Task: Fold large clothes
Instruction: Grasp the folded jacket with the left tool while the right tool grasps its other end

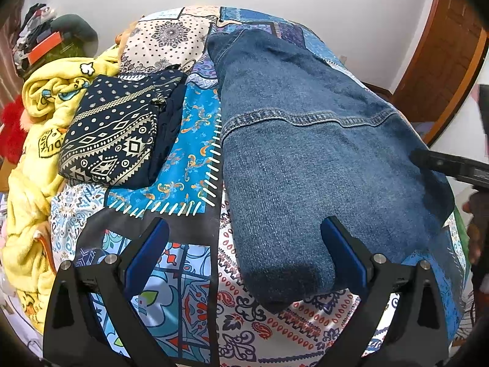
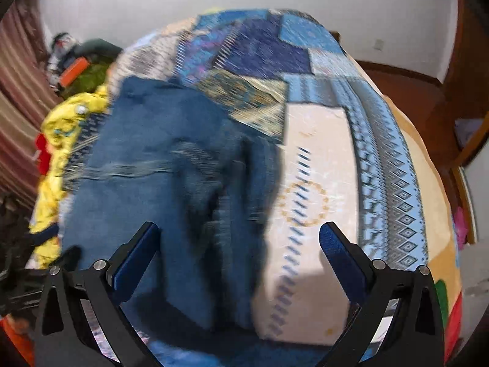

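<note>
We see a patchwork bedspread [image 1: 195,140] of blue, cream and red panels covering the bed. Along its left edge a yellow fleece blanket [image 1: 33,183] lies bunched, a red furry item [image 1: 12,131] just beside it. Past the bed's far left corner a heap of clothes [image 1: 39,30] rises against the white wall [image 1: 336,6]. A wooden door [image 1: 443,70] stands beyond the right edge.
</note>
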A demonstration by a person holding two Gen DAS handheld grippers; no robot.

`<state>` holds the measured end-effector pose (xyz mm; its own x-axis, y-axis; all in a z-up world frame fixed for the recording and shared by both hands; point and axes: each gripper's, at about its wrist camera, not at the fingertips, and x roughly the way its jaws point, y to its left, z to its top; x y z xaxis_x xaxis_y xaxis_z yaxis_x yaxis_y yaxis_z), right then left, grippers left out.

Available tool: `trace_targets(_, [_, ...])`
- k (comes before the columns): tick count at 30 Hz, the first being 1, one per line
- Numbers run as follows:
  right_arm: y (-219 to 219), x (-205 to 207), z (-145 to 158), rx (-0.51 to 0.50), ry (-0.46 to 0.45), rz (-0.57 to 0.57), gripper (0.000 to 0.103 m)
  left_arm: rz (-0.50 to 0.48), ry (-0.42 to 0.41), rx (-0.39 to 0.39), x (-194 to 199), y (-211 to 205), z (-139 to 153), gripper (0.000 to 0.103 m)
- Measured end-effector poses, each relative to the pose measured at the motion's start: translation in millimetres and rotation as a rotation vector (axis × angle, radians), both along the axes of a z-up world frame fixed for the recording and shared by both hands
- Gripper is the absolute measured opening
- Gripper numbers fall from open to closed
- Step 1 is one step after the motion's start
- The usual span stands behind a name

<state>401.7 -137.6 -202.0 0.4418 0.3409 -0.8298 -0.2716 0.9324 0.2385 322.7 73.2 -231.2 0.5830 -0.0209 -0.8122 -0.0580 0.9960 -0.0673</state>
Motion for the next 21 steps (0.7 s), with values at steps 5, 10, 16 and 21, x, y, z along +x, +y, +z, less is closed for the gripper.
trace_targets(5, [-23.9, 6.3, -8.3, 0.079, 0.069, 0.008, 0.103, -0.036, 0.014, -0.011, 5.6, 1.6, 5.0, 0.101])
trace_targets(10, [-21.8, 3.0, 11.6, 0.067, 0.045, 0.045, 0.103, -0.079, 0.023, 0.000, 23.3, 11.2, 22.0, 0.101])
trace_targets(16, [-7.0, 11.8, 19.6, 0.190, 0.060, 0.127, 0.103, -0.077, 0.070, -0.110, 63.1, 37.5, 25.9, 0.101])
trace_targets(21, [6.8, 36.6, -20.4, 0.227, 0.204, 0.142, 0.103, -0.060, 0.185, -0.303, 91.5, 48.6, -7.7, 0.101])
